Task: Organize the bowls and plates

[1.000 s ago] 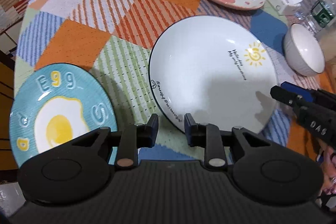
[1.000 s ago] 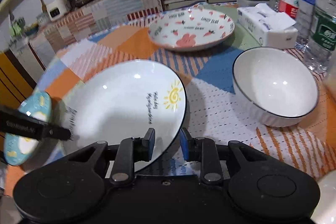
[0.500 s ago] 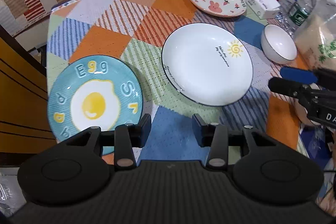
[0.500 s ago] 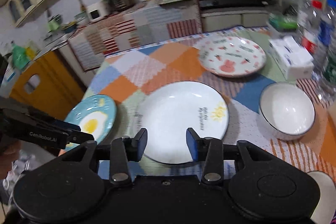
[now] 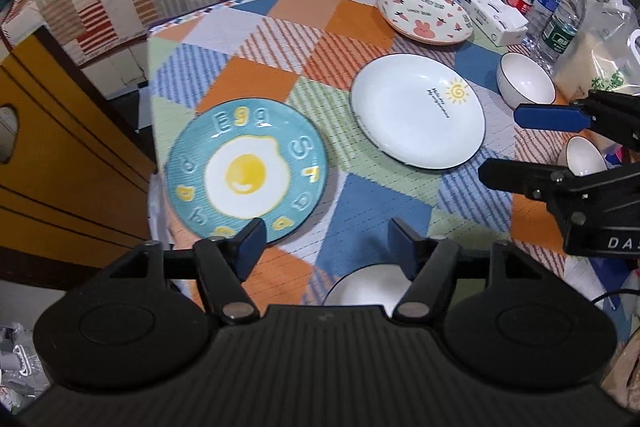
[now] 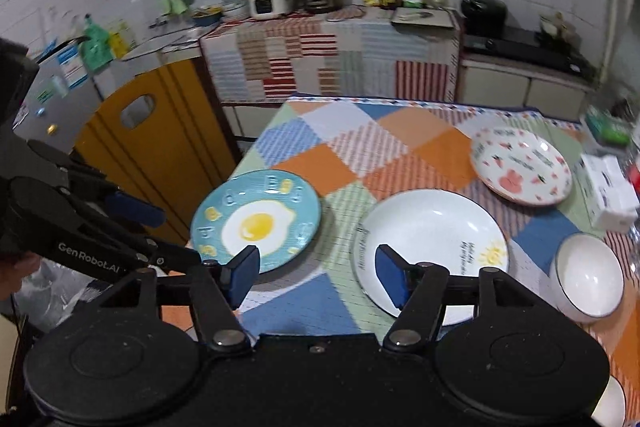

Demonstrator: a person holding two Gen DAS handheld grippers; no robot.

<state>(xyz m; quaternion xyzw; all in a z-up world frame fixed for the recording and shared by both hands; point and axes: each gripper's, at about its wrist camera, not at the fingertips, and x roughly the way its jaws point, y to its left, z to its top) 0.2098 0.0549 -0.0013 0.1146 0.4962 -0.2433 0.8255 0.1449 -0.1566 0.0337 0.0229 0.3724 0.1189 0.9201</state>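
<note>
left gripper (image 5: 326,233): hanging over the near edge of the table (image 5: 256,39), jaws have just been opening, nothing sitting between them
right gripper (image 6: 316,267): same deal, jaws have just been spreading apart, gripping nothing, hovering above the table
egg plate (image 5: 247,174): the blue one, lying flat near the table's left edge
sun plate (image 5: 416,109): plain white, resting flat mid-table, apart from the egg plate
bunny plate (image 5: 425,15): sitting at the far side, just beside a tissue box (image 5: 494,17)
white bowl (image 5: 525,85): standing upright right of the sun plate, water bottles (image 5: 556,7) lining up behind it
</note>
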